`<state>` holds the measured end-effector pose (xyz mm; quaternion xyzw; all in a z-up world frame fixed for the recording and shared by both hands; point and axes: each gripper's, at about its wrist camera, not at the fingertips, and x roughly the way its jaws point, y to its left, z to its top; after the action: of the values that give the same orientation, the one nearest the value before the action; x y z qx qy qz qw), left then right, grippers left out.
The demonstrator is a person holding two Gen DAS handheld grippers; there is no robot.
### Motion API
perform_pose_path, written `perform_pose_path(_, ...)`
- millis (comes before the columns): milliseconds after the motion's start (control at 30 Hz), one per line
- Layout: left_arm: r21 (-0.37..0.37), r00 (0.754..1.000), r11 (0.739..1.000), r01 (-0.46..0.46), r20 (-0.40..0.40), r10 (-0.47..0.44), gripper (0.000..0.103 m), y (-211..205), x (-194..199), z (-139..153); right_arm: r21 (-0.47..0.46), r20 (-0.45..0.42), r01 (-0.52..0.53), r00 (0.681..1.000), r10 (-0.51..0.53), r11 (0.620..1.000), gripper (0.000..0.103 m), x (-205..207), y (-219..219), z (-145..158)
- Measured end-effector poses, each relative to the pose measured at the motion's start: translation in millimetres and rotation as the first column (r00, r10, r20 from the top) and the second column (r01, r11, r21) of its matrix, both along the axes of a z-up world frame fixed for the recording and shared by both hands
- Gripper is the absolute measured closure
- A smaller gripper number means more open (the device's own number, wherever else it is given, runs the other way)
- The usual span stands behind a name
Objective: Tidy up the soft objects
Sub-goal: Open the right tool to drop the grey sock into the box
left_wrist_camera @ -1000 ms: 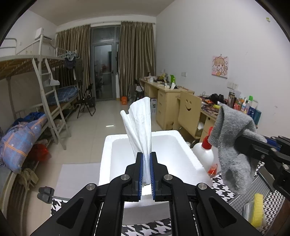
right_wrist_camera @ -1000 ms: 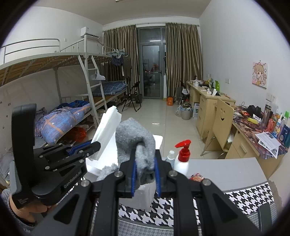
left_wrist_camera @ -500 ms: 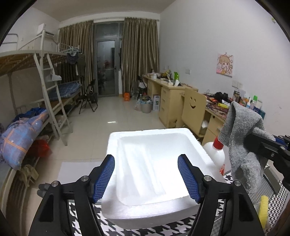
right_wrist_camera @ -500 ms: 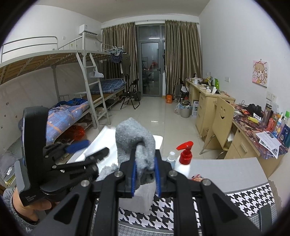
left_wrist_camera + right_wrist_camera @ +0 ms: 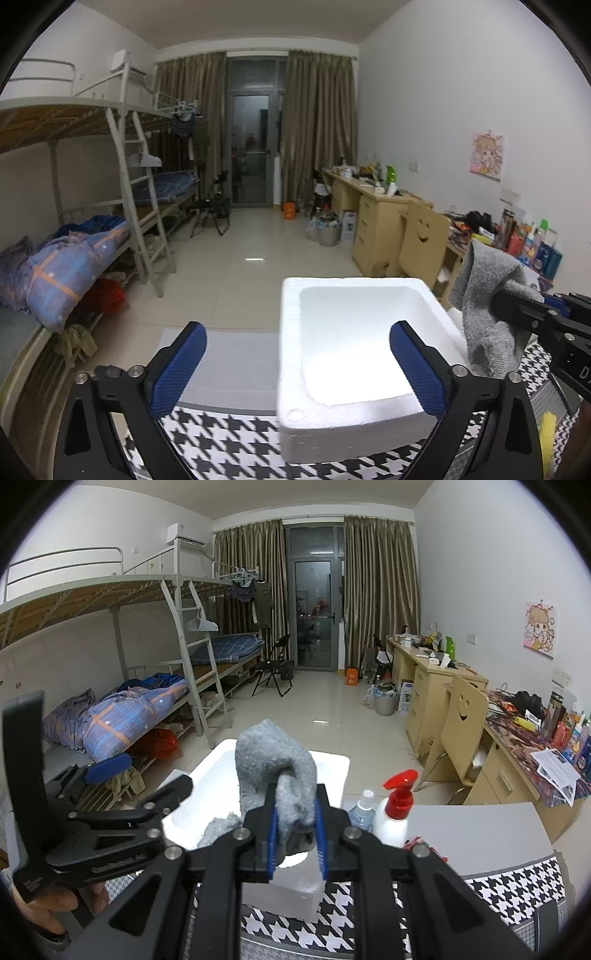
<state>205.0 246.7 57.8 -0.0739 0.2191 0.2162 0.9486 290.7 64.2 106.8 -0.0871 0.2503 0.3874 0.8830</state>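
Dorm-room bunks and desks are seen behind a checked table [image 5: 229, 435] on which a white foam box [image 5: 354, 417] is set. Just right of the box a grey sock [image 5: 275, 764] – soft, light, limp – is held pinched at its fold by the right hand-held gripper [image 5: 297, 840], angled downward. Over the box's left rim the left hand-held gripper [image 5: 299, 365] is spread wide, empty, its jaws just opened – tilted downward.

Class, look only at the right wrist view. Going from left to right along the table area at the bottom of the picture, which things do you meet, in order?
left gripper → foam box → grey sock held in the right gripper → clear bottle → white pump bottle with red top
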Motion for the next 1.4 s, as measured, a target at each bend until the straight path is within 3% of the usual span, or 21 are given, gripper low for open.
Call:
perform_pose_path(367,0.034,0.997,0.997,-0.069,0.020,0.068,0.001,6,-14,1,-0.024,-0.006,-0.016,1.000,0.016,1.000,0.082,7,15,-5)
perform_pose_path(900,-0.013,0.998,0.998,-0.061,0.010,0.061,0.001,18,-28,-4,-0.068,-0.032,-0.026,0.999,0.024,0.997,0.082,20,42,-20)
perform_pose_path(967,-0.017,0.998,0.998,-0.057,0.012,0.057,0.001,18,-30,-4,-0.077,-0.034,-0.028,0.999,0.025,0.997,0.076,22,46,-22)
perform_pose_path(1100,-0.010,0.998,0.998,-0.056,0.013,0.056,0.001,17,-30,-4,-0.078,-0.029,-0.013,1.000,0.011,0.997,0.041,23,48,-24)
perform_pose_path(1133,-0.006,0.998,0.998,-0.056,0.012,0.056,0.001,16,-30,-4,-0.070,-0.027,-0.010,1.000,0.008,0.997,0.037,22,47,-24)
perform_pose_path(1400,0.040,0.998,0.997,-0.059,0.019,0.058,0.001,6,-28,-3,-0.047,-0.033,-0.010,0.999,0.008,0.999,0.026,13,34,-16)
